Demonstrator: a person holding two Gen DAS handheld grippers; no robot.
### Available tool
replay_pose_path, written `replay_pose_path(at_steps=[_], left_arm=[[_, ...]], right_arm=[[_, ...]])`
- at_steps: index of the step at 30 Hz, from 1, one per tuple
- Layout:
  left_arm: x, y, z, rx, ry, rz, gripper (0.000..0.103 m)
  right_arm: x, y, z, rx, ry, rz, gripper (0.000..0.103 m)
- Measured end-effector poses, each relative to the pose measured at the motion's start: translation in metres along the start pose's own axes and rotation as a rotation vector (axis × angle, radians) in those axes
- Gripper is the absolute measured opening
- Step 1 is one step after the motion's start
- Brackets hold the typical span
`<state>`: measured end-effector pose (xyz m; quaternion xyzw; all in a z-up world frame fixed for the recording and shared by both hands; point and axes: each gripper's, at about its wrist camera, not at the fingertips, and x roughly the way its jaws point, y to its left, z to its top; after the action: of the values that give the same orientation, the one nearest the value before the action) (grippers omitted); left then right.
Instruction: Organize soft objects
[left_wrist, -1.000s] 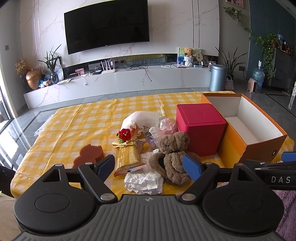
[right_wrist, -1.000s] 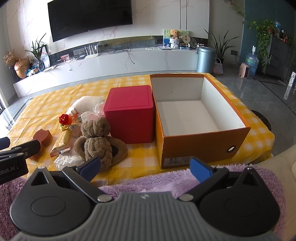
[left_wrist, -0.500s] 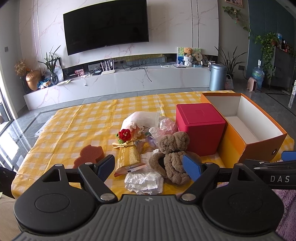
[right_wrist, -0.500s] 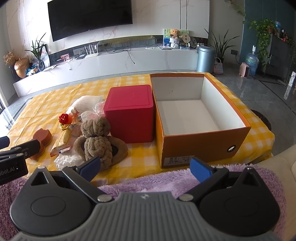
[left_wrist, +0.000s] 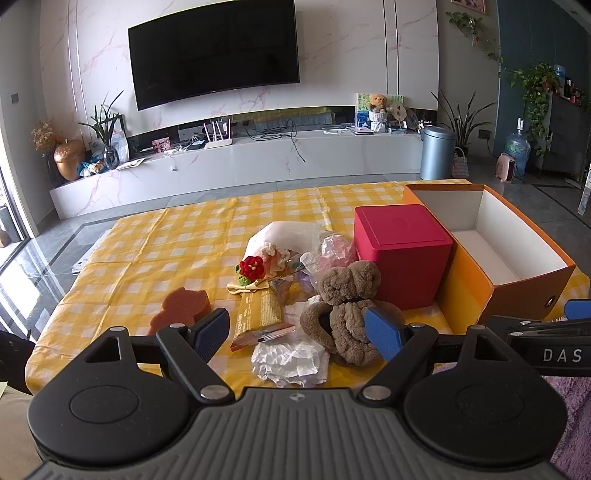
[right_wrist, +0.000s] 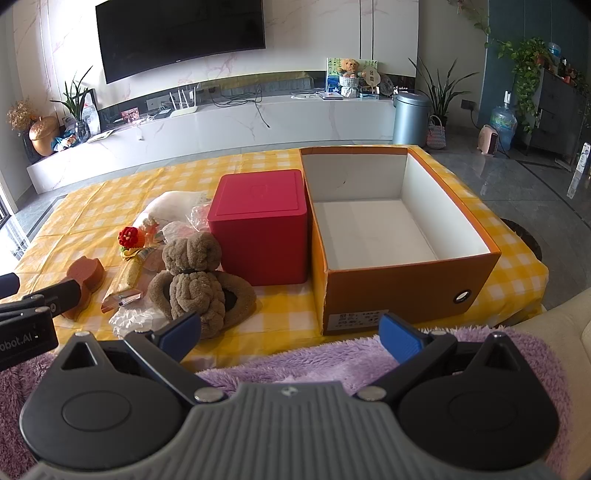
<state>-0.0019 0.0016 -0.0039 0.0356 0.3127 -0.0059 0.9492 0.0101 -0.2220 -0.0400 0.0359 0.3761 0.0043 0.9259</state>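
One brown knitted plush (left_wrist: 347, 314) lying on yellow checked tablecloth (left_wrist: 166, 251), touching red box (left_wrist: 402, 254) at its left. Just behind: red crochet flower (left_wrist: 252, 266), white bag (left_wrist: 284, 236); crumpled paper (left_wrist: 290, 360) in front, brown sponge (left_wrist: 183, 308) well left. Open orange box (right_wrist: 402, 236) right of red box, bare inside. Left gripper (left_wrist: 297, 334) spread wide, gripping nothing. Right gripper (right_wrist: 290, 334) likewise spread, above purple fleece (right_wrist: 295, 360).

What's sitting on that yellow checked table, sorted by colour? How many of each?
Red: 2, the red box and the crocheted red flower.
Orange: 1, the open cardboard box.
Brown: 2, the fuzzy brown slippers and the brown sponge.
White: 2, the crumpled white paper and the white bag.
Total: 7.
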Motion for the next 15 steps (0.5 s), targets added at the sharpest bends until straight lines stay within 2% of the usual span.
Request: replay_pose_path(at_steps=[15], left_arm=[[0.0001, -0.0004, -0.0001, 0.002, 0.001, 0.001, 0.097]], right_arm=[[-0.0005, 0.0002, -0.0008, 0.0, 0.001, -0.002, 0.101]])
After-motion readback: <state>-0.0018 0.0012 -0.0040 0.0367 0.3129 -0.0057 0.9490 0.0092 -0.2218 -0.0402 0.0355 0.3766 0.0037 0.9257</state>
